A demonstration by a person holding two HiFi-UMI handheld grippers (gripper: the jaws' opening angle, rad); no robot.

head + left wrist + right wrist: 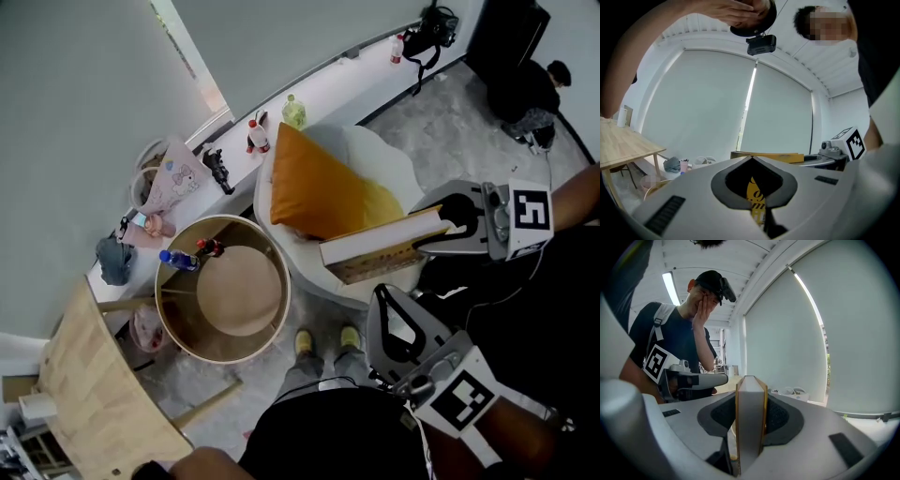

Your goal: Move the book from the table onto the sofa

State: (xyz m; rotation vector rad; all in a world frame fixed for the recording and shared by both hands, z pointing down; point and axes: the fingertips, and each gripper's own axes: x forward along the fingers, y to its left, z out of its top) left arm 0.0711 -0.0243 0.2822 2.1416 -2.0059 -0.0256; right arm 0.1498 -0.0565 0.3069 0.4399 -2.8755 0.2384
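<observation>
Book (380,251) on edge, long axis level, L-R

Round table (234,302) bears, seemingly, a blue bottle (176,260); the sofa (375,155), an orange cushion (319,192).

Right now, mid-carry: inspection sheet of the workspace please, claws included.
Surface: round table, book no longer on it; white sofa partly taken up by an orange cushion.
Job's things: book in the air at the sofa's front edge, roughly level.
Clutter: blue-capped bottle and a small dark item on the round table; pink bag and bottles on the window ledge.
Grippers: right gripper claw clamped on the book; left gripper claw tips together, just under the book.
Cables: what looks like a thin dark cable by the right gripper.
Surroundings: second person low on the floor beyond the sofa; wooden table nearby.
</observation>
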